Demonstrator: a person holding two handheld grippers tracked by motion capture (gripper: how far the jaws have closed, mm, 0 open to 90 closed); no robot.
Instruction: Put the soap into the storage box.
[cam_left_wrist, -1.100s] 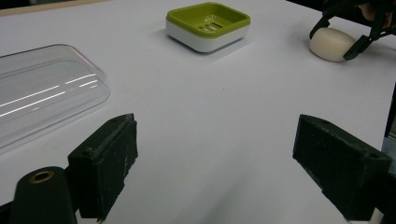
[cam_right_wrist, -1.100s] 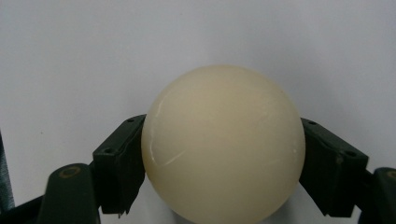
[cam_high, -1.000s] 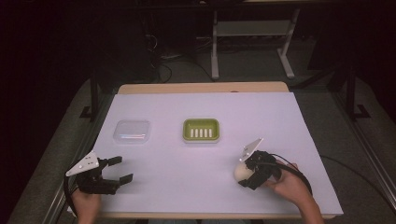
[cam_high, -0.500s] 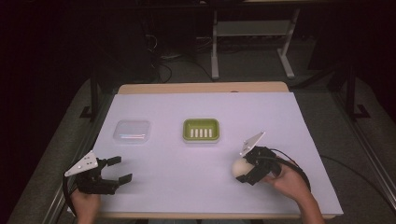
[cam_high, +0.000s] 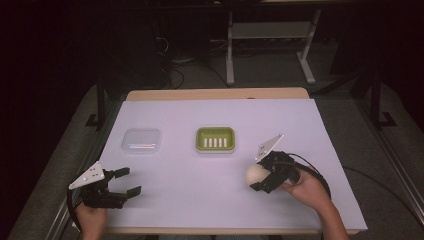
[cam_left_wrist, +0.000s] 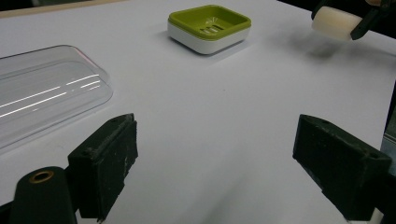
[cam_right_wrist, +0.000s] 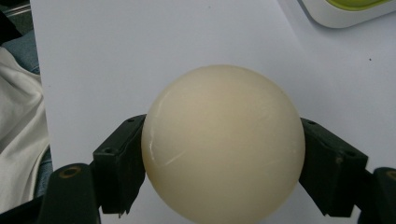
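A cream, rounded bar of soap hangs just above the white table, clamped between the jaws of my right gripper. The right gripper view has the soap bulging between both black pads. A green soap dish with a white base stands empty at mid-table, left of and beyond the soap. My left gripper rests near the front left edge, open with nothing in it. Its own view shows the jaws wide apart, the dish ahead and the held soap at top right.
A clear plastic lid lies left of the dish, just ahead of the left gripper. A corner of the dish shows at the top right of the right gripper view. The table's front edge runs close behind both hands.
My right gripper has carried the soap slightly left and away from the front edge, toward the dish. The left gripper has stayed where it was.
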